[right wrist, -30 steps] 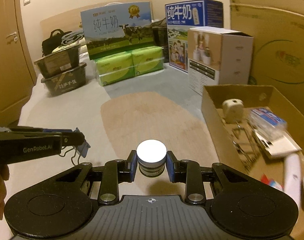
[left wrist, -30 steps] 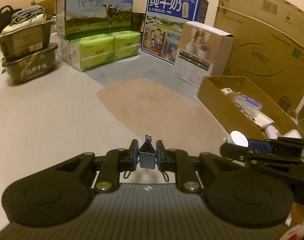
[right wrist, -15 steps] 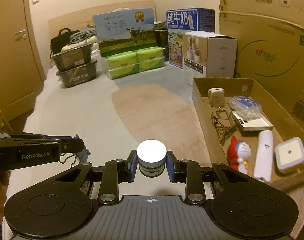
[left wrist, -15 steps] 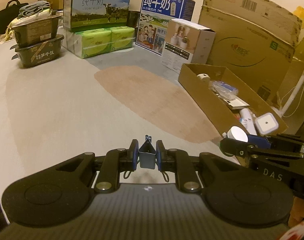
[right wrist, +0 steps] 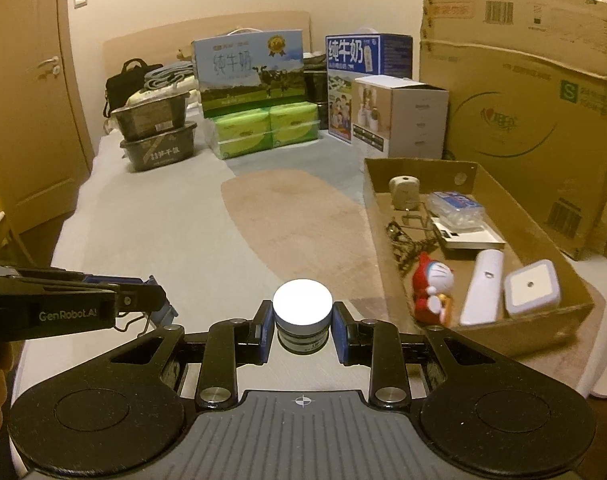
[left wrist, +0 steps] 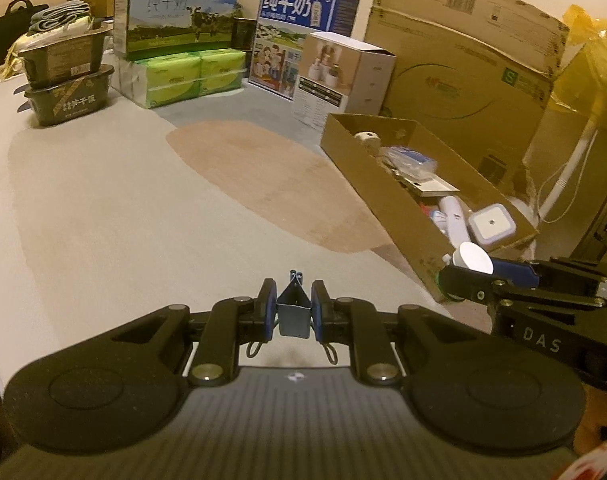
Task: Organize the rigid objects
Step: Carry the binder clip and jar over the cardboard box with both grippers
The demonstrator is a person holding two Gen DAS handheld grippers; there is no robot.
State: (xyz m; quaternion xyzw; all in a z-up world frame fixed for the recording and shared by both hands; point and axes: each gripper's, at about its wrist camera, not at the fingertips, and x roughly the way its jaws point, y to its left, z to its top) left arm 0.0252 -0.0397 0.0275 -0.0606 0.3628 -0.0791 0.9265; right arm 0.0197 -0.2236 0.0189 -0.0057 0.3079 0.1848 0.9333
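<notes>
My left gripper is shut on a blue binder clip and holds it above the grey bed cover. My right gripper is shut on a small jar with a white lid. It shows at the right of the left wrist view, beside the near corner of an open cardboard box. The box holds a white cube, a white tube, a red and blue figure, a blue packet and other small items.
At the back stand two milk cartons, green tissue packs, a white carton, two stacked dark trays and a black bag. A large cardboard sheet leans at the right. A door is at the left.
Both grippers have drawn back from the stacked boxes and risen, so more of the bed and the open box shows. Each still holds its object.
</notes>
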